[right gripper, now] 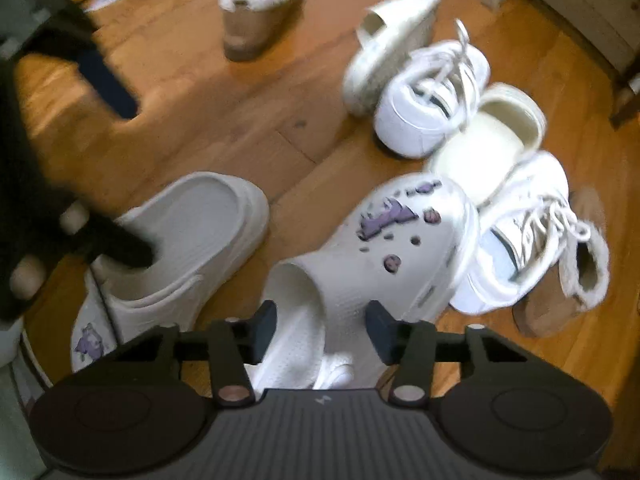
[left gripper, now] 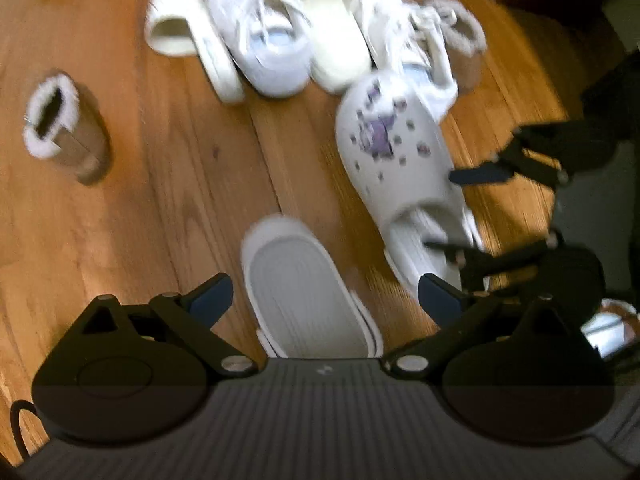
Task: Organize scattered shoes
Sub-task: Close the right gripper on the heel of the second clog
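White charmed clog (right gripper: pixel 360 264), right gripper (right gripper: pixel 320 332) perhaps gripping

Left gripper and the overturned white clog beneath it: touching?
Apart. The left wrist view shows the left gripper wide open, floor visible between each fingertip and the overturned white clog.

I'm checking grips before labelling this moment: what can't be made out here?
- Right wrist view: whether the right hand-held gripper presses the charm clog's heel; motion blur.
- Left wrist view: the plain clog's heel, hidden by the gripper body.
- Right wrist view: clutter at the top left corner, blurred and cut off.
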### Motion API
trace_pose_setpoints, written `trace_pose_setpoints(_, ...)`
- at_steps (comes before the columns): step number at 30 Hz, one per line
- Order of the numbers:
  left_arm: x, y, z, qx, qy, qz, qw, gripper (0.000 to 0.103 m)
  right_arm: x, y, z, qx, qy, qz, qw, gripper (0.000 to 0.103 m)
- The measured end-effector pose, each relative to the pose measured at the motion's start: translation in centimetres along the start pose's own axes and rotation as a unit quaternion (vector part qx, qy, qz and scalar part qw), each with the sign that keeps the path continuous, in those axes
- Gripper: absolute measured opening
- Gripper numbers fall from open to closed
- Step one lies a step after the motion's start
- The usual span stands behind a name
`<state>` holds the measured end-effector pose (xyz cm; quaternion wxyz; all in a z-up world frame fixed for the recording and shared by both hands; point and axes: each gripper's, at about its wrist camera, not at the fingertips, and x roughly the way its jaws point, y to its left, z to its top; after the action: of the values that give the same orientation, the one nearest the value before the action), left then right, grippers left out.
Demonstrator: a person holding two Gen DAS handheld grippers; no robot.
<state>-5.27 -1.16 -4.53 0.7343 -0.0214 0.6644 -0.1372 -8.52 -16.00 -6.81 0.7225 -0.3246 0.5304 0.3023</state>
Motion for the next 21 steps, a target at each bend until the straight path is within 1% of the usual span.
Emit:
trace_pose_setpoints(5, 0.4, 1.8, 0.0, -0.006, 0.009, 0.016, 0.9998, 0.101, 1.1, 1.3, -0.2, -0.049, -0.008, -0.055, 0.997, 0.048)
trace_pose_setpoints(8, 0.3, 2.9, 0.2, -0.015, 0.004, 0.024, 0.9996, 0.101, 2.3, 2.4, -0.5, -0.088, -0.010, -0.100, 0.991, 0.048)
trace_pose_setpoints(11, 0.4, 3.2, 0.4, -0.020, 0.001, 0.017, 0.9997, 0.101, 3.1, 3.0, -0.6, -0.102, -0.013, -0.131, 0.986, 0.046)
trace_pose_setpoints(15, 1.0, 3.5, 0.5, -0.030, 0.010, -0.007, 0.9995, 0.101, 3.3, 2.8, 0.0, -0.082, -0.024, -0.136, 0.987, 0.044)
trace_pose_setpoints(21, 1.3, 3.6, 0.3, -0.037, 0.007, -0.005, 0.9993, 0.101, 3.9, 2.2, 0.2, -0.074, -0.038, -0.151, 0.985, 0.042)
